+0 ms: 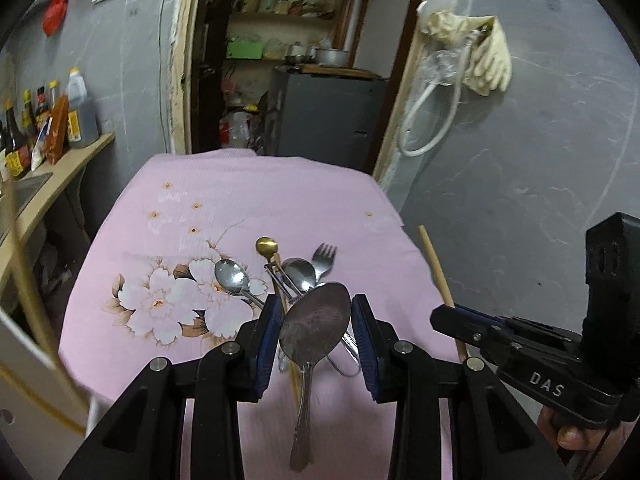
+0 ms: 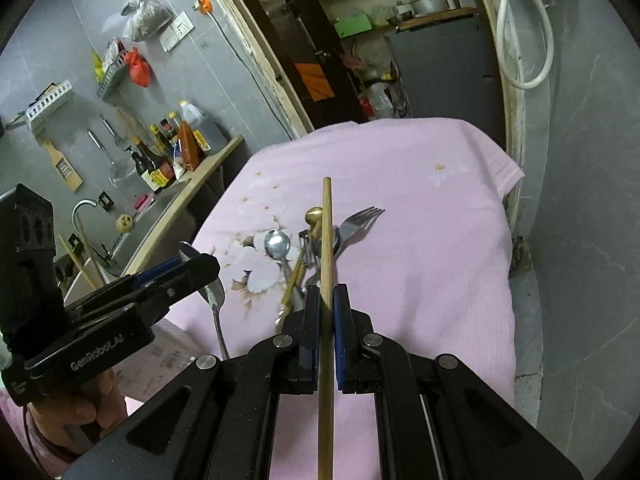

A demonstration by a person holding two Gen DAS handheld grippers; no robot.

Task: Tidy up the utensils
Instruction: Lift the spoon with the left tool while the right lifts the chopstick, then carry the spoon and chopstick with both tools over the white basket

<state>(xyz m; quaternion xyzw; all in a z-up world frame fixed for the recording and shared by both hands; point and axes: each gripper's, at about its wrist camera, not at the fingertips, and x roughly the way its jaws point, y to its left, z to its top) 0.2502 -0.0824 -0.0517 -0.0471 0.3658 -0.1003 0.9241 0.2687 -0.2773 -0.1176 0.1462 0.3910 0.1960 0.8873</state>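
A large dull spoon point(image 1: 314, 322) with a tarnished bowl sits between the blue pads of the left tongs point(image 1: 316, 330), gripped across the bowl, its handle hanging down toward the camera. The right tongs point(image 2: 329, 312) are closed narrow on a pale wooden chopstick point(image 2: 327, 280), which runs straight out ahead of them and back below them.

Just beyond both tongs lies a small heap of cutlery on the worktop: a shiny spoon point(image 1: 232, 278) to the left, a brass-coloured spoon point(image 1: 267, 247) with a round bowl, a fork point(image 1: 325, 260) with its tines pointing away, another steel spoon point(image 1: 300, 274) and a second chopstick point(image 1: 286, 312) crossing underneath. A wire piece in the heap is too tangled to name.

The worktop is covered by a pink cloth point(image 1: 320, 208) printed with large white flowers and brown leaves left of the heap. Ahead of the tongs, past the cloth's far edge, a doorway point(image 1: 280, 60) opens onto cluttered shelves and a dark cabinet. The walls are grey tile. To the left runs a pale counter point(image 2: 200, 176) with sauce bottles point(image 2: 160, 160) and a sink with a curved tap point(image 2: 82, 210); a grater and ladles hang above. To the right, pale gloves point(image 1: 486, 64) and a white hose point(image 1: 424, 120) hang on the wall.

The right tongs' body, seen from the left wrist, reads "DAS"; the left's body, seen from the right wrist, reads "GenRobot.AI". Bottle labels are too small to read.
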